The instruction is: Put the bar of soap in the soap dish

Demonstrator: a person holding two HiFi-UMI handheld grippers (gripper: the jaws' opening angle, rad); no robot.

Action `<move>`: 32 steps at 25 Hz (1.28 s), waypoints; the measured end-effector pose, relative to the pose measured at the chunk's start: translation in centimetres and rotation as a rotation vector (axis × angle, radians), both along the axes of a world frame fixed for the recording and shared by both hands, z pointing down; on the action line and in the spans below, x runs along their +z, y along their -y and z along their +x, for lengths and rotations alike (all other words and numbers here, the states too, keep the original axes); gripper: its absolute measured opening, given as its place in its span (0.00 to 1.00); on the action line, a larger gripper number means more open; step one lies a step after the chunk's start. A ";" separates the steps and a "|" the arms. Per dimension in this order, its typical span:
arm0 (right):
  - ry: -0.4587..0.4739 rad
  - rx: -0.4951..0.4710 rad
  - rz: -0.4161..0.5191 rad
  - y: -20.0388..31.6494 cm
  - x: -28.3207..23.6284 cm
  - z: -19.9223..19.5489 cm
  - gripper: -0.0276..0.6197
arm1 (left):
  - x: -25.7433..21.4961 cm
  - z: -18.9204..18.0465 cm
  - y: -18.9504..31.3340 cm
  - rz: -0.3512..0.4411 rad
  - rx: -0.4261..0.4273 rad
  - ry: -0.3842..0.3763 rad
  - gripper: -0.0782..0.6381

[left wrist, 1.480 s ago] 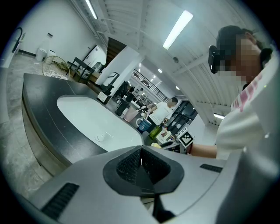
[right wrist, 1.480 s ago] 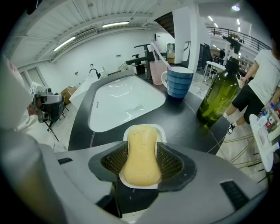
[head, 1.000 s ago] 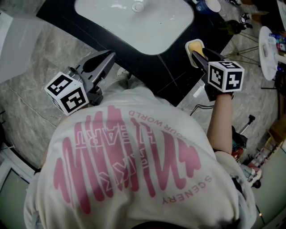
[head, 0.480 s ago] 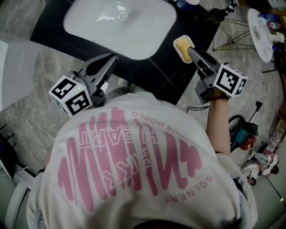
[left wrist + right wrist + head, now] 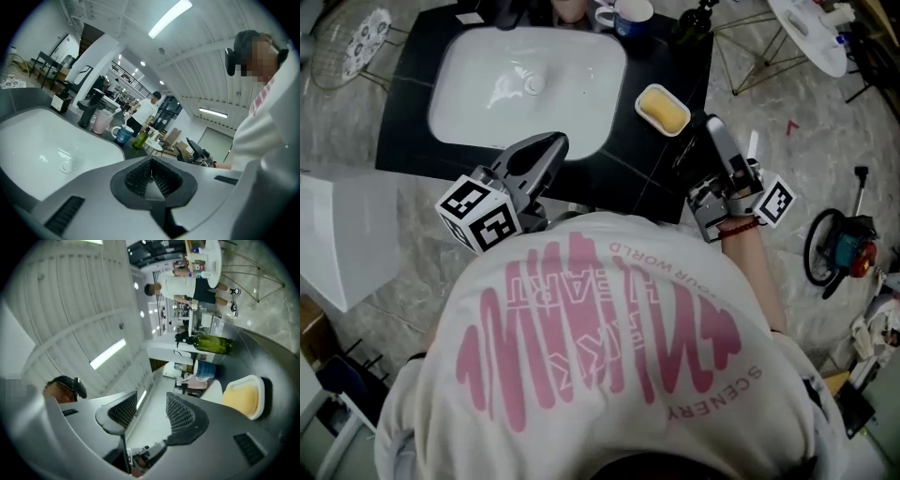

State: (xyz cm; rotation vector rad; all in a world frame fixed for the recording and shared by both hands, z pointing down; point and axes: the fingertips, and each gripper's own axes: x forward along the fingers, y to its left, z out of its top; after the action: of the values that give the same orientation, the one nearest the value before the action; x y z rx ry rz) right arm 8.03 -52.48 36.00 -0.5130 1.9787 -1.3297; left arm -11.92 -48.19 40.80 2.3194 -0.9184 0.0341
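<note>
The yellow bar of soap (image 5: 663, 109) lies in the white soap dish (image 5: 649, 121) on the black counter, right of the white basin (image 5: 525, 89). In the right gripper view the soap (image 5: 241, 397) in its dish (image 5: 259, 400) shows to the right, beyond the jaws. My right gripper (image 5: 717, 136) hangs just right of the dish, off the counter's front corner, and is apart from it. It (image 5: 151, 408) is open with nothing between its pads. My left gripper (image 5: 553, 142) is shut and empty at the counter's front edge below the basin, its jaws (image 5: 151, 173) pressed together.
A blue mug (image 5: 633, 16), a pink cup (image 5: 100, 123) and a green bottle (image 5: 212, 344) stand along the back of the counter by the dark tap (image 5: 87, 108). A white round table (image 5: 811, 33) stands at the far right. A teal tool with cable (image 5: 842, 249) lies on the floor.
My right gripper has drawn back from the soap dish toward me, and the soap stays in the dish. The head view has pulled back to take in more of the counter.
</note>
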 end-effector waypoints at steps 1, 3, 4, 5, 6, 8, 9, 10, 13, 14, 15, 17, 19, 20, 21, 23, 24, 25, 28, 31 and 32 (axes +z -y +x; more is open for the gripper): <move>0.039 0.029 0.025 -0.4 -0.7 0.6 0.34 | -0.2 0.5 0.2 0.008 0.016 -0.004 0.11; 0.024 0.056 0.062 -1.1 -1.4 1.0 0.34 | -0.8 1.5 0.8 0.026 0.047 -0.014 0.11; -0.026 0.059 0.074 -1.5 -1.4 0.8 0.32 | -1.1 1.9 1.1 0.035 0.065 -0.020 0.11; -0.085 0.062 0.082 -1.8 -1.3 0.7 0.27 | -1.3 2.3 1.4 0.042 0.083 -0.026 0.11; -0.138 0.066 0.084 -2.1 -1.2 0.6 0.22 | -1.6 2.7 1.7 0.048 0.099 -0.031 0.11; -0.196 0.079 0.073 -2.5 -0.9 0.7 0.14 | -1.9 3.5 1.9 0.052 0.127 -0.042 0.11; -0.206 0.088 0.063 -2.7 -0.7 0.8 0.13 | -1.9 3.9 2.0 0.052 0.140 -0.045 0.11; -0.212 0.096 0.048 -2.8 -0.5 0.9 0.12 | -1.8 4.2 2.0 0.051 0.154 -0.047 0.11; -0.279 0.096 -0.020 -3.2 1.0 0.3 0.10 | -1.2 5.1 2.3 0.048 0.192 -0.043 0.11; -0.319 0.084 -0.039 -3.5 1.5 -0.2 0.10 | -0.9 5.4 2.3 0.045 0.201 -0.039 0.11; -0.358 0.070 -0.056 -3.8 2.1 -0.7 0.10 | -0.6 5.6 2.2 0.040 0.208 -0.037 0.11; -0.408 0.045 -0.094 -4.3 3.4 -1.2 0.09 | -0.2 5.9 1.9 0.029 0.223 -0.038 0.11; -0.416 0.045 -0.132 -4.3 4.3 -1.0 0.09 | 0.1 6.1 1.6 0.016 0.234 -0.038 0.11; -0.414 0.053 -0.147 -4.3 4.5 -0.8 0.09 | 0.3 6.1 1.4 0.010 0.240 -0.036 0.11; -0.412 0.060 -0.157 -4.3 4.7 -0.7 0.09 | 0.4 6.0 1.3 0.004 0.245 -0.033 0.11; -0.414 0.063 -0.164 -4.3 4.8 -0.6 0.07 | 0.7 5.9 1.1 -0.001 0.249 -0.026 0.11; -0.420 0.058 -0.164 -4.3 4.8 -0.7 0.07 | 0.8 5.8 1.0 -0.001 0.247 -0.024 0.11; -0.428 0.052 -0.160 -4.2 4.8 -0.8 0.07 | 0.8 5.7 1.1 0.001 0.244 -0.023 0.11; -0.452 0.025 -0.144 -4.1 4.5 -1.4 0.07 | 0.5 5.5 1.1 0.002 0.233 -0.025 0.11; -0.462 -0.002 -0.130 -3.9 4.4 -2.0 0.07 | 0.7 5.1 1.2 0.001 0.226 -0.025 0.11; -0.464 -0.008 -0.127 -3.9 4.4 -2.2 0.07 | 0.8 5.0 1.2 0.002 0.224 -0.023 0.11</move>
State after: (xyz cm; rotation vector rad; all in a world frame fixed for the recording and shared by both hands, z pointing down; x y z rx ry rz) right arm 5.87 -48.56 40.35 -0.9454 2.2692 -1.4430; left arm -6.88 -49.36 41.61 2.4086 -0.6440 0.0992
